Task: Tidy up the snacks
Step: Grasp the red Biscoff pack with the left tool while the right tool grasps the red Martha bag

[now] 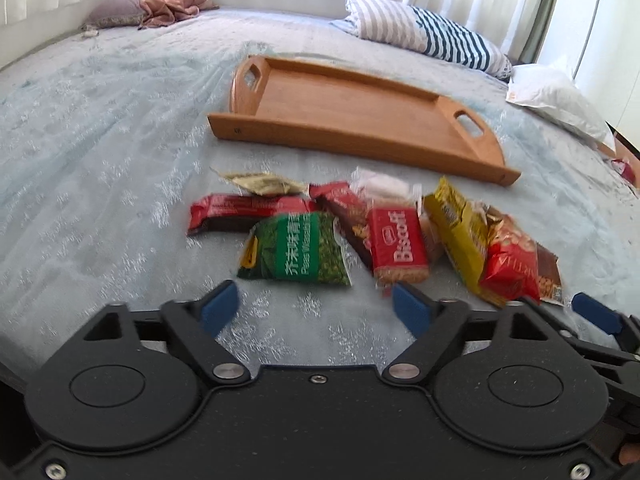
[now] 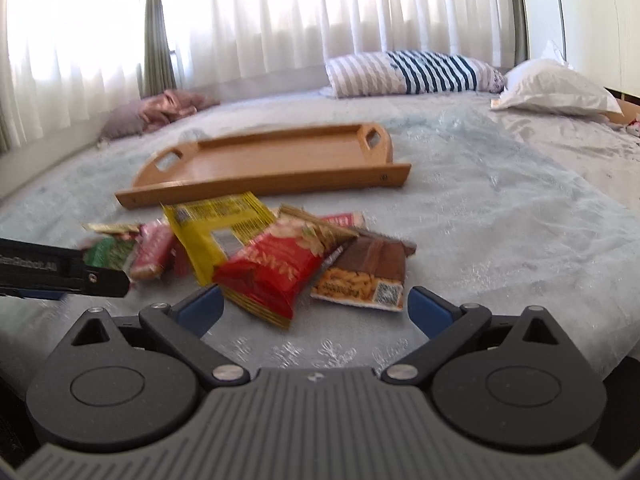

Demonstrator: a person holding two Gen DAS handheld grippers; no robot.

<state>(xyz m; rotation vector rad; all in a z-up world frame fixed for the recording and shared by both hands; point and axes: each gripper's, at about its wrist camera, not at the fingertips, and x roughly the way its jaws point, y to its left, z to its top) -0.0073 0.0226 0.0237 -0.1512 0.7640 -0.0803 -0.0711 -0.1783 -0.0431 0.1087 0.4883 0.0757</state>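
A pile of snack packets lies on the bed in front of an empty wooden tray (image 1: 352, 136) (image 2: 264, 180). In the left wrist view I see a green pea packet (image 1: 298, 250), a red Biscoff packet (image 1: 396, 244), a long red bar (image 1: 240, 210), a yellow packet (image 1: 456, 228) and a red nut packet (image 1: 512, 264). My left gripper (image 1: 316, 306) is open and empty, just short of the green packet. My right gripper (image 2: 314, 306) is open and empty, its jaws either side of the red nut packet (image 2: 272, 276) and a brown packet (image 2: 368, 276).
The light blue bedspread (image 1: 100, 152) covers the bed. A striped pillow (image 2: 412, 72) and a white pillow (image 2: 556, 88) lie at the far right, a mauve pillow with pink cloth (image 1: 152, 8) at the far left. Curtains (image 2: 280, 20) hang behind.
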